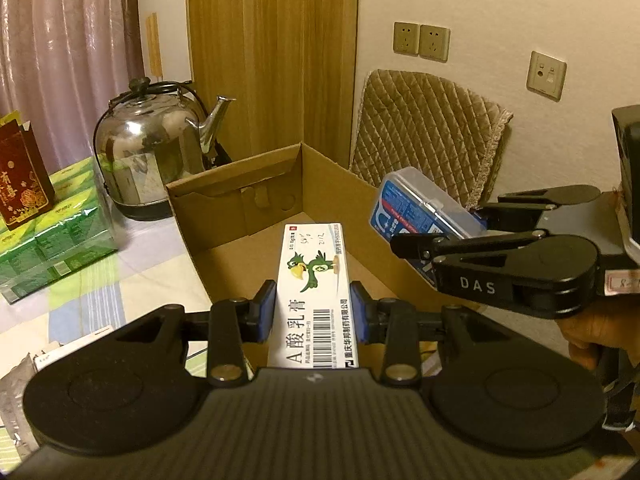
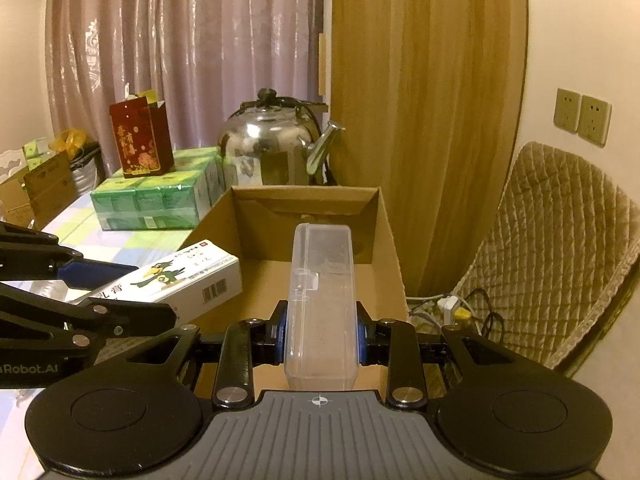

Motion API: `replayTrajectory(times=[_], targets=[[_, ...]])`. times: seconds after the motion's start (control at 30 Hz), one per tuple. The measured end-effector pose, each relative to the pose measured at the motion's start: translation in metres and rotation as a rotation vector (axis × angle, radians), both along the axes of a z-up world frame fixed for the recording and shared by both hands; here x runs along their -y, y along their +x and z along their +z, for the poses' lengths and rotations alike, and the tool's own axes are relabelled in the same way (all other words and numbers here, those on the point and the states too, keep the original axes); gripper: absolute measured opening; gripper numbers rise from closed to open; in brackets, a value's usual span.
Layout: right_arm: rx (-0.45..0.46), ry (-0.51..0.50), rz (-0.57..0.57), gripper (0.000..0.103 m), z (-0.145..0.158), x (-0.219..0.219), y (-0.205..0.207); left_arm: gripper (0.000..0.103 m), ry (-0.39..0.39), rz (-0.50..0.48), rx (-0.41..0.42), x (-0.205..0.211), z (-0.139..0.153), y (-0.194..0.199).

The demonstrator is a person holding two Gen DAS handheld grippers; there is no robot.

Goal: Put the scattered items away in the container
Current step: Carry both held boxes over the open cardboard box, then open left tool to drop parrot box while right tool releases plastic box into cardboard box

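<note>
My left gripper (image 1: 313,309) is shut on a white ointment box with a green bird (image 1: 316,280) and holds it over the open cardboard box (image 1: 236,184). My right gripper (image 2: 321,330) is shut on a clear plastic case (image 2: 322,300), also above the cardboard box (image 2: 306,194). In the left wrist view the right gripper (image 1: 452,236) comes in from the right with the plastic case (image 1: 416,208) over the carton's right wall. In the right wrist view the left gripper (image 2: 116,292) reaches in from the left with the ointment box (image 2: 180,276).
A steel kettle (image 1: 152,152) stands behind the carton. A green pack of tissues (image 1: 52,232) with a red gift bag (image 1: 24,176) on it lies to the left on the checked tablecloth (image 1: 152,272). A quilted chair back (image 1: 424,136) stands at the right by the wall.
</note>
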State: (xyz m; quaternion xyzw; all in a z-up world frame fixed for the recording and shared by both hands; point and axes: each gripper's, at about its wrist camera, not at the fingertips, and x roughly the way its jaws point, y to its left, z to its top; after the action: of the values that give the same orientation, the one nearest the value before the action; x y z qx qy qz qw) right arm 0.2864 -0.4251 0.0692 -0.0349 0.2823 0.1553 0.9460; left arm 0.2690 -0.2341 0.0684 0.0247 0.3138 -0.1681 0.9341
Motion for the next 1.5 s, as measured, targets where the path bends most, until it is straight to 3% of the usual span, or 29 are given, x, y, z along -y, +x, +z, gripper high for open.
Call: replayTrajectory(times=[0.63,0.83,1.23,1.3,1.37,1.4,1.5], targets=[[-0.032,0.001,-0.009,0.028,-0.015,0.002,0.014,0.033,-0.004,0.011,-0.017,0.006,-0.015,0.018],[-0.036,0.005,-0.015,0.028,-0.017,0.005,0.015,0.034,0.024,0.017,0.008,0.005,-0.012,0.013],[-0.038,0.010,-0.007,0.028,-0.020,-0.002,0.018,0.042,0.002,0.075,0.032,-0.019,-0.004,-0.006],[-0.036,0.003,-0.010,0.031,-0.021,-0.003,0.020,0.042,-0.002,0.077,0.030,-0.021,-0.003,-0.008],[-0.033,0.010,-0.012,0.052,-0.021,-0.003,0.019,0.043,-0.002,0.080,0.031,-0.022,-0.003,-0.011],[-0.024,0.012,-0.014,0.056,-0.020,-0.003,0.018,0.043,-0.002,0.080,0.031,-0.023,-0.003,-0.013],[-0.013,0.014,-0.005,0.057,-0.018,-0.004,0.012,0.043,-0.002,0.087,0.031,-0.025,-0.003,-0.016]])
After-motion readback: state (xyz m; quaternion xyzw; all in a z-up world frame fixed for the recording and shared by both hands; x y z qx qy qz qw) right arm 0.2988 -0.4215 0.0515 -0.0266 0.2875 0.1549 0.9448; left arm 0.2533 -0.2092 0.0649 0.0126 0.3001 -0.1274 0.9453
